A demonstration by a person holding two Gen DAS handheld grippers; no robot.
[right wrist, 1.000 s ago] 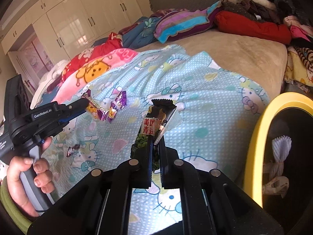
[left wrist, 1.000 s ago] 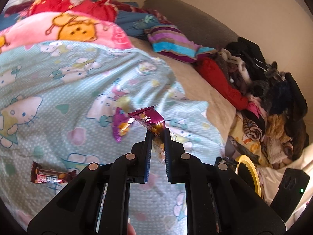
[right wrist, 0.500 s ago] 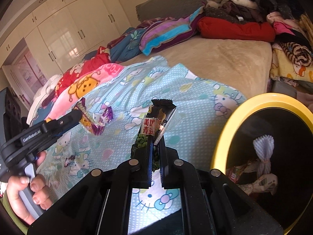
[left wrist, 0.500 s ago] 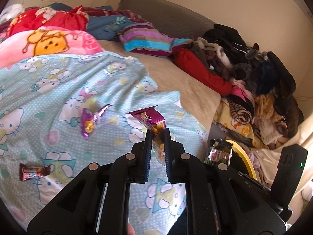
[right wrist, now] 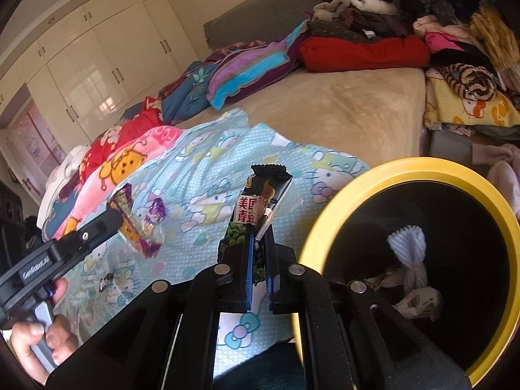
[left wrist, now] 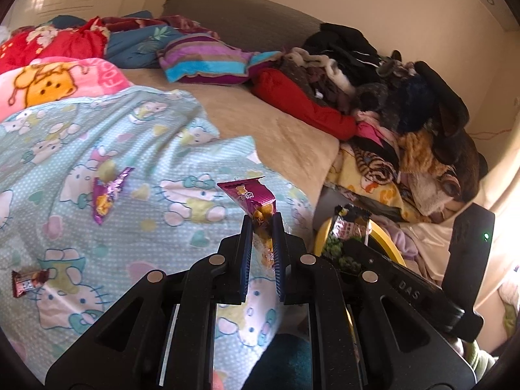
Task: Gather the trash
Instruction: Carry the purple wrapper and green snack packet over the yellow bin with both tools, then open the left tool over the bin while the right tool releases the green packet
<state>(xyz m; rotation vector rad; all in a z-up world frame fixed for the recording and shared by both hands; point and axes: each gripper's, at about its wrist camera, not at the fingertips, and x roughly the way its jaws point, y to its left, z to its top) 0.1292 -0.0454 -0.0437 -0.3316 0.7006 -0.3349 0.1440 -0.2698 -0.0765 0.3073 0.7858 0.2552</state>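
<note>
Home bedroom, bed (right wrist: 357, 110) with cartoon blanket (left wrist: 130, 149), white wardrobes (right wrist: 107, 52), piled clothes (left wrist: 390, 91)

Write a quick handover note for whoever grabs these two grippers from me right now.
Left hand-held gripper: shut on a magenta foil snack wrapper.
Right hand-held gripper: shut on a black green-pea snack packet, beside the yellow-rimmed black bin.
Done: some trash already lies in the bin.
Left: drop both held pieces in, then collect the purple foil wrapper and small brown candy wrapper lying on the light blue cartoon-cat blanket.
</note>
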